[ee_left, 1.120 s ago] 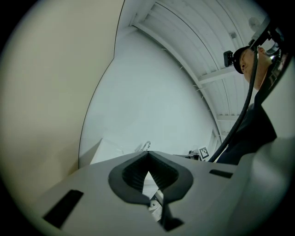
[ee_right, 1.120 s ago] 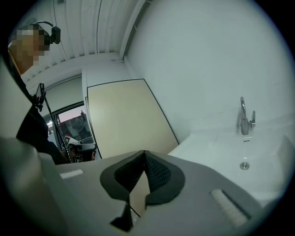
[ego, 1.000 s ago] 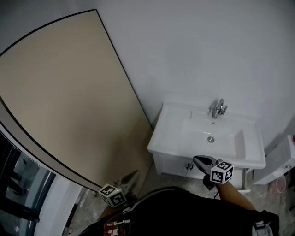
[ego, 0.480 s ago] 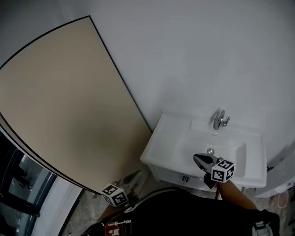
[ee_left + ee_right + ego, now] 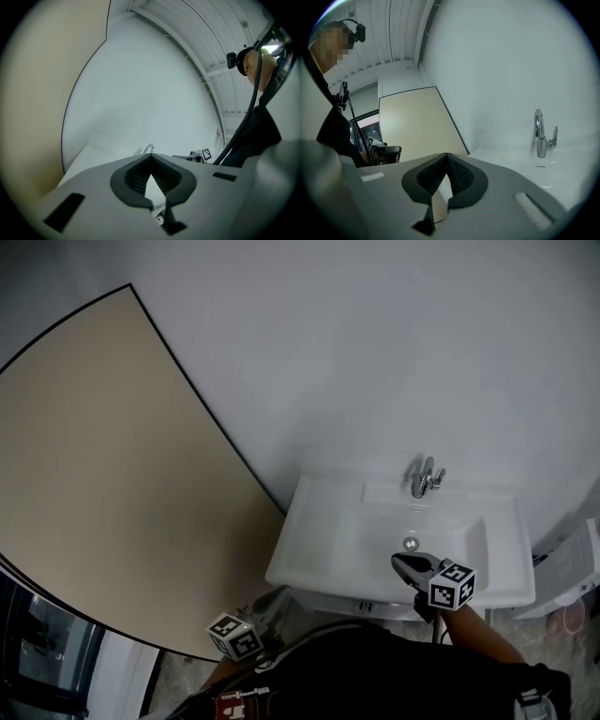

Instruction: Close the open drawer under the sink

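While the head view looks steeply down, the white sink sits against a white wall, with a chrome faucet at its back edge and a beige panel leaning to its left. Only a thin strip of the cabinet shows under the sink's front rim, with small handles on it. The drawer belongs to that strip below the basin, but whether it stands out or sits flush cannot be told from here.

The right tool hangs over the front part of the basin, near the drain, pointing toward the faucet. Its own view shows the jaws pressed together at the tips, with nothing between them; the faucet stands ahead to the right.

The left tool is lower and to the left, beside the sink's front left corner and near the bottom edge of the panel. Its jaws also meet at the tips and hold nothing. Both tools are apart from the cabinet. Dark clothing fills the bottom of the head view.
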`<state>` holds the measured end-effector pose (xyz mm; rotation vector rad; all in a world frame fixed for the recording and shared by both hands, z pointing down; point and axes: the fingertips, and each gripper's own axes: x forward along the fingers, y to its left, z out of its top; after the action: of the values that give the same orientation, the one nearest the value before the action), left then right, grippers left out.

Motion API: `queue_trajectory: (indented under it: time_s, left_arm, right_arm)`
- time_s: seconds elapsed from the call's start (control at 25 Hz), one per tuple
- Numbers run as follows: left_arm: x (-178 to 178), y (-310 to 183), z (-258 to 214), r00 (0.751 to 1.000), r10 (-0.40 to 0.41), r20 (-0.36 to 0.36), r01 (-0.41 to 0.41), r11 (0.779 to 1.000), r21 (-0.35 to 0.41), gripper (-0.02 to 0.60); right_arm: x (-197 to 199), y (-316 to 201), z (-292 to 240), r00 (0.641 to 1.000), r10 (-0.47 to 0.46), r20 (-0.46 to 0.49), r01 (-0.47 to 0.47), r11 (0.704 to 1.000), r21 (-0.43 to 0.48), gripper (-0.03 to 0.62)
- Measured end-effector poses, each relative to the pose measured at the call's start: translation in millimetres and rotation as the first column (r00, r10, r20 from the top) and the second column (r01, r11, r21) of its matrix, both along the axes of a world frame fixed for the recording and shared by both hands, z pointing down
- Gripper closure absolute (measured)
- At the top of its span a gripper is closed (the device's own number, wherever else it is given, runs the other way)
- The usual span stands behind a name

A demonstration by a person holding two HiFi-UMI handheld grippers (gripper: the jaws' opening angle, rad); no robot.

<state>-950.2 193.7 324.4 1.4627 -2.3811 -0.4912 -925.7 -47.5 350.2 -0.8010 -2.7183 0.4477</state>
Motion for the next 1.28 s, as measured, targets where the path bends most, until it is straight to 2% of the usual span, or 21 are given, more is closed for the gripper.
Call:
queue_trajectory:
  time_s: [0.2, 0.4, 0.6, 0.84, 1.0, 1.16, 1.28]
  left_arm:
    - [-40.9, -6.4, 2.8, 0.994, 0.109, 0.008, -0.11, 0.993, 0.037, 0.583]
    - [-80.4, -1.1, -6.8, 0.974, 0.224, 0.031, -0.225, 0.973, 0.052, 0.583]
    - [-111.1, 16.5, -22.1, 0.957, 0.287, 0.045, -0.289, 0.954, 0.081, 0.583]
    - [-144.4, 34.9, 1.2, 0.943, 0.332, 0.026, -0.333, 0.941, 0.06, 0.582]
    - [-150.2, 30.4, 7.4, 0.936, 0.35, 0.045, -0.352, 0.935, 0.039, 0.583]
    - [-131.9, 5.0, -3.6, 0.924, 0.378, 0.052, -0.38, 0.923, 0.053, 0.583]
    - [-115.7, -20.3, -6.6, 0.909, 0.413, 0.054, -0.415, 0.909, 0.036, 0.583]
  right_arm:
    - [-13.8, 0.8, -5.7, 0.994, 0.105, 0.007, -0.105, 0.994, 0.032, 0.592]
    - [-22.6, 8.8, -11.8, 0.974, 0.227, 0.02, -0.228, 0.973, 0.041, 0.592]
    - [-37.7, 20.6, -17.3, 0.945, 0.326, 0.028, -0.327, 0.944, 0.038, 0.592]
    - [-60.0, 45.5, -9.3, 0.931, 0.362, 0.046, -0.364, 0.929, 0.07, 0.592]
    - [-57.5, 45.3, -5.2, 0.926, 0.374, 0.052, -0.377, 0.922, 0.092, 0.592]
    - [-37.8, 25.0, -13.0, 0.917, 0.394, 0.063, -0.399, 0.911, 0.103, 0.592]
    - [-14.9, 4.2, -16.1, 0.905, 0.42, 0.071, -0.425, 0.899, 0.107, 0.592]
